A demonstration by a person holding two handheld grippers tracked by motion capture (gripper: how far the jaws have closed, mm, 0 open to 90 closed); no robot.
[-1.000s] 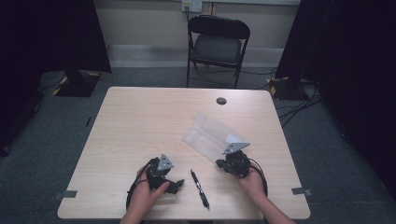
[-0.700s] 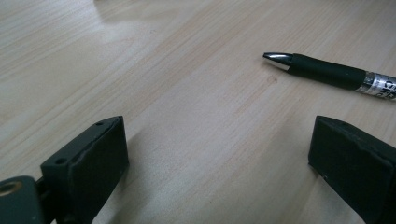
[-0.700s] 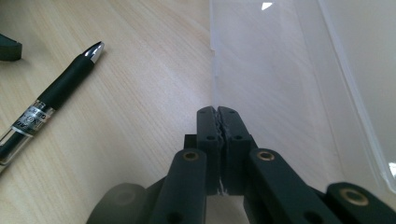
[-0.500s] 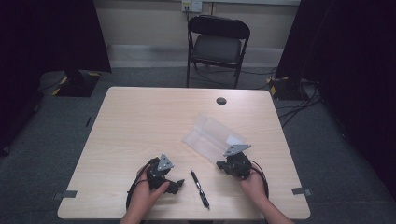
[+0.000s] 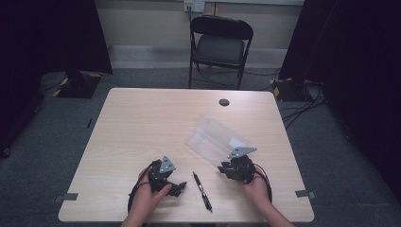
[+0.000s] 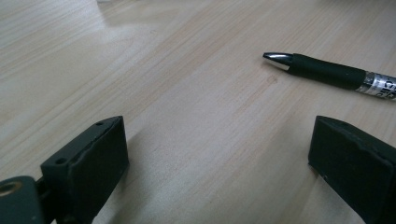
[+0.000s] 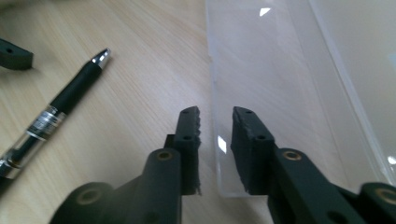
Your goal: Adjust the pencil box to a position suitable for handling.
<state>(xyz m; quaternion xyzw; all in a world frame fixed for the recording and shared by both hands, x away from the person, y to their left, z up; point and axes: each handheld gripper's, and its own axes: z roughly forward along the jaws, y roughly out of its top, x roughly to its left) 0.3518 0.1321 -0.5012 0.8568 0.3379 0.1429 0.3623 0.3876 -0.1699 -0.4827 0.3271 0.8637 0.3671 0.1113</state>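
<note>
So at the near edge of the desk (image 5: 142, 123) the left tool (image 5: 177, 188) sits wide open with nothing in it, black pen (image 5: 202, 190) lying just to its right. The right tool (image 7: 215, 116) has just been opening a bit; its jaws straddle the near edge of the clear plastic case (image 7: 271, 70) without pinching it. Farther back there's a folding chair (image 5: 220, 45) behind the desk.

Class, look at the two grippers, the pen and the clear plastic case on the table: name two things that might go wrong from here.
1. The right gripper has just been opening its jaws, which straddle the near edge of the clear plastic case; the smooth, thin wall may slip out or slide away when they close.
2. The pen lies loose between the hands; the open left gripper beside it might nudge it, and it may roll.
</note>
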